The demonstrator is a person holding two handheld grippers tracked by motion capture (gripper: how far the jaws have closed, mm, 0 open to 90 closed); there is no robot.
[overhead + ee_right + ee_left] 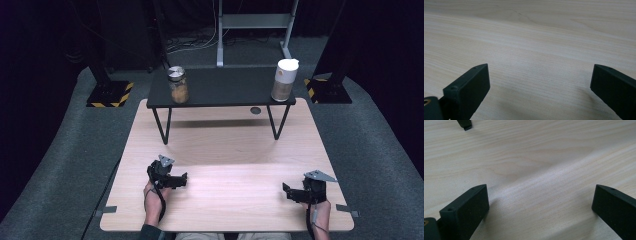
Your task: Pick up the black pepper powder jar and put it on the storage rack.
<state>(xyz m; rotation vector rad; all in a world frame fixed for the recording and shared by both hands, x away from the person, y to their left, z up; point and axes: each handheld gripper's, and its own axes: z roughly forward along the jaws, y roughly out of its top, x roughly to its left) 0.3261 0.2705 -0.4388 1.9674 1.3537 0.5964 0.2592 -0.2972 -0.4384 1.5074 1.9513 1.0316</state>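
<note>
1. The jar with the silver lid (178, 84), part-filled with something orange-brown, is standing upright on the left end of the black shelf (225, 90), well ahead of the left gripper's fingers and untouched.
2. The white-capped container (284, 80) is standing upright on the right end of the same shelf, well ahead of the right gripper's fingers and a little to their left.
3. The left gripper (184, 179) is resting low on the pale wooden tabletop (235, 165), its fingers (466, 212) pointing across toward the other gripper; they are spread wide with bare wood between them.
4. The right gripper (286, 191) is sitting near the tabletop's right edge, its fingers (469, 90) pointing back toward the left gripper; they too are spread wide and pinching nothing.
5. The two grippers are lying well apart, each held by a hand coming in from the near edge.
6. In the left gripper view, a tip of the right gripper is showing far beyond the fingers.
</note>
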